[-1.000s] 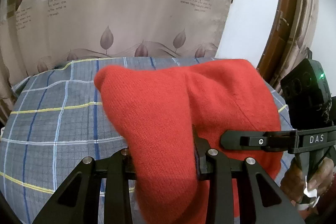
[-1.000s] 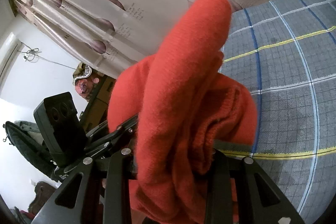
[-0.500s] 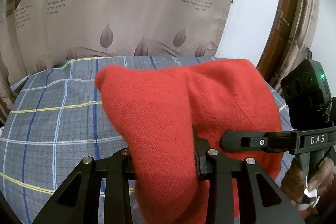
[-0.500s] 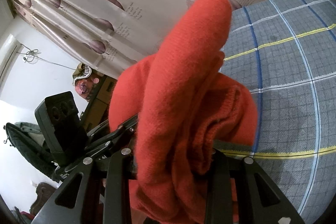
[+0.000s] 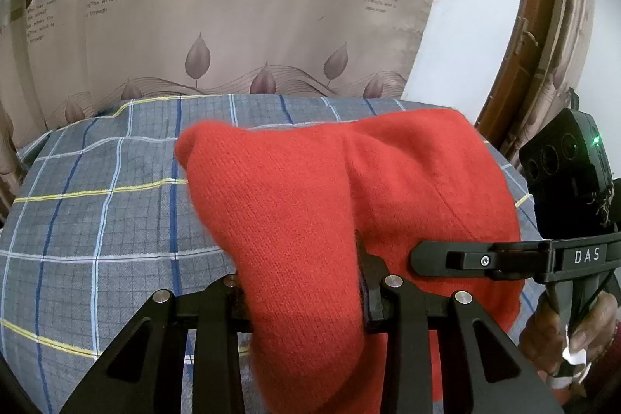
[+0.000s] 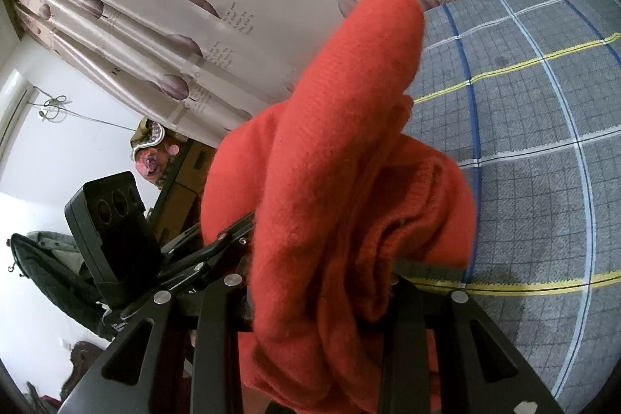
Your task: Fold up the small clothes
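Both the left hand-held gripper (image 5: pixel 302 282) and the right hand-held gripper (image 6: pixel 318 293) clench the red knit garment (image 5: pixel 349 204). It hangs between them above the checked bed (image 5: pixel 97 220), its length running from one gripper to the other.

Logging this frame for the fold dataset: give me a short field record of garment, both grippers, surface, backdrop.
garment: red knit, bunched, lifted above the bed
left gripper: shut on red knit
right gripper: shut on red knit, beside the left one
surface: grey plaid sheet
backdrop: beige leaf-print curtain
fold state: not laid flat yet
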`<state>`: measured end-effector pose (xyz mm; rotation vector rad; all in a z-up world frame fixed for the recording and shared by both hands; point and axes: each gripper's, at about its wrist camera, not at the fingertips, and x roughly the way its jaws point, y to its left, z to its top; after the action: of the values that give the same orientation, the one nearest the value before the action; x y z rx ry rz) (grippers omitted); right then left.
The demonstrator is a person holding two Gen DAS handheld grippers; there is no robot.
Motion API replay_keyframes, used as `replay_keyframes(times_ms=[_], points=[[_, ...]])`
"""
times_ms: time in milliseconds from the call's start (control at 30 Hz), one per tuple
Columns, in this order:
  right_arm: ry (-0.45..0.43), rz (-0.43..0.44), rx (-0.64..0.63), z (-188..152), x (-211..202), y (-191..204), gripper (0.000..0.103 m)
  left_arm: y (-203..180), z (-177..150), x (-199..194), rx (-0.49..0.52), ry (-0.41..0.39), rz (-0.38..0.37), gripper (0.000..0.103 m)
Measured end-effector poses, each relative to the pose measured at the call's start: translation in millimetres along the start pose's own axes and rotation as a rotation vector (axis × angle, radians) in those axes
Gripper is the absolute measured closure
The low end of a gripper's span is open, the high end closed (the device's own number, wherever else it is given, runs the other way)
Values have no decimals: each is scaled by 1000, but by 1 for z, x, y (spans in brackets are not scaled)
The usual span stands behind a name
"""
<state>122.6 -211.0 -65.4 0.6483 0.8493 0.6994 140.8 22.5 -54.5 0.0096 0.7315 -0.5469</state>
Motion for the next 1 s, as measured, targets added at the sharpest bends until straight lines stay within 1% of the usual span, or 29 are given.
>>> replay_keyframes(times_ms=[500, 800, 1000], points=[[4, -9, -3, 2, 4, -1, 73, 3, 0, 4, -2, 10, 0, 68], [16, -31, -9, 6, 14, -9, 73, 11, 1, 20, -10, 37, -8, 68], [29, -53, -5, 10, 24, -23, 73, 19, -3, 37, -18, 60, -17, 67]])
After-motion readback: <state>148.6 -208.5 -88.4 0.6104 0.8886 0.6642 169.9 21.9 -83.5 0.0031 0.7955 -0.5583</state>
